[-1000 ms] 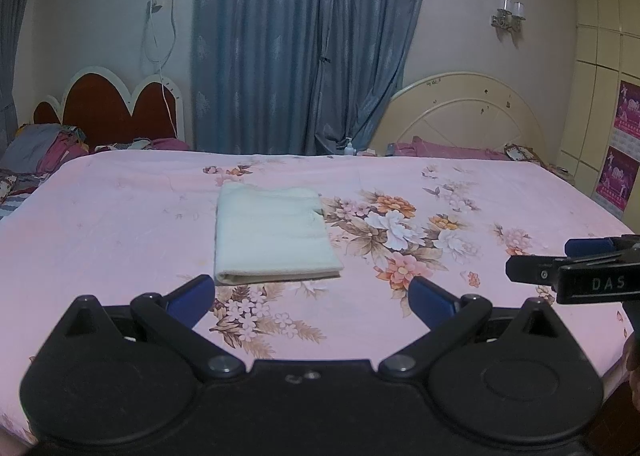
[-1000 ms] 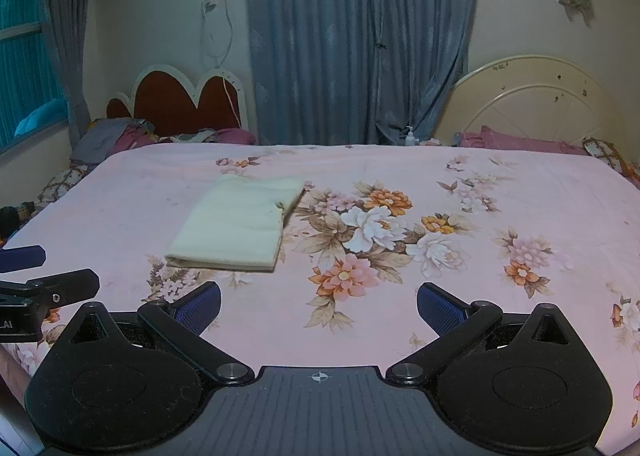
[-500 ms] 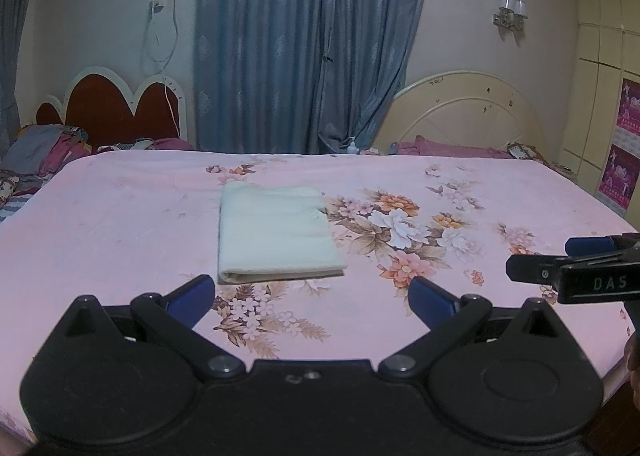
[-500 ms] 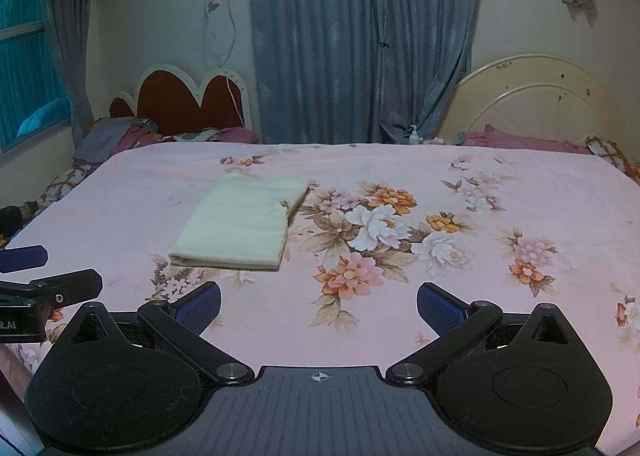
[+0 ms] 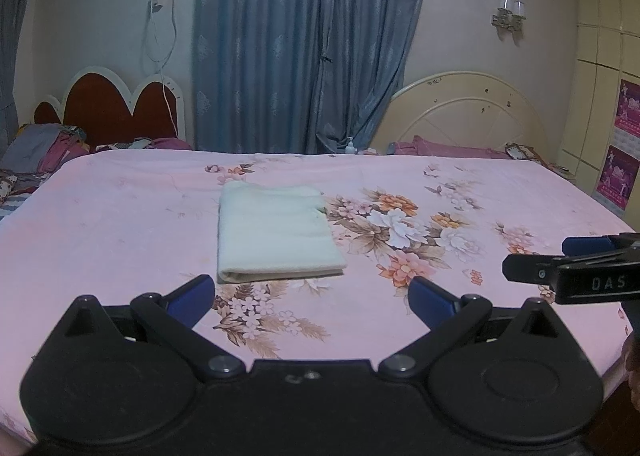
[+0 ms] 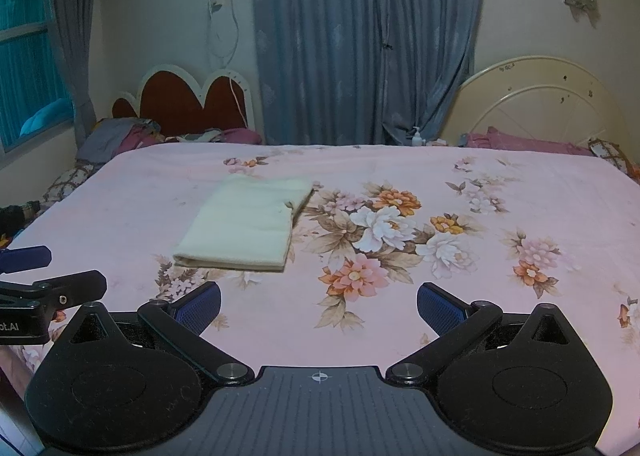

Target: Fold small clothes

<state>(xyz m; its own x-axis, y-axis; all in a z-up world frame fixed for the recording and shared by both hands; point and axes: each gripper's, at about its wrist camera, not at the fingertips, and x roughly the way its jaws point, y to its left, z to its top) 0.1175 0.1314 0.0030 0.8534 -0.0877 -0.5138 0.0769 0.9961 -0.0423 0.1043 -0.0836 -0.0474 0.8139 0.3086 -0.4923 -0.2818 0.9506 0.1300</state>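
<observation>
Small cream garment point(image 5: 276, 234), folded flat into a neat rectangle, layered fold edge facing the tools. Lies on the pink floral bed sheet point(image 5: 120, 216), just ahead of the left tool point(image 5: 312, 294); ahead and left of the right tool point(image 6: 319, 306). Not touched by either.

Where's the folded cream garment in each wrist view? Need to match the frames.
Left wrist: the folded cream garment lies left of centre on the pink floral bedsheet, just beyond the left gripper and nearer its left finger.
Right wrist: the garment sits left of centre, ahead of the right gripper.
Shared landmark: the large white flower printed to the garment's right.
</observation>
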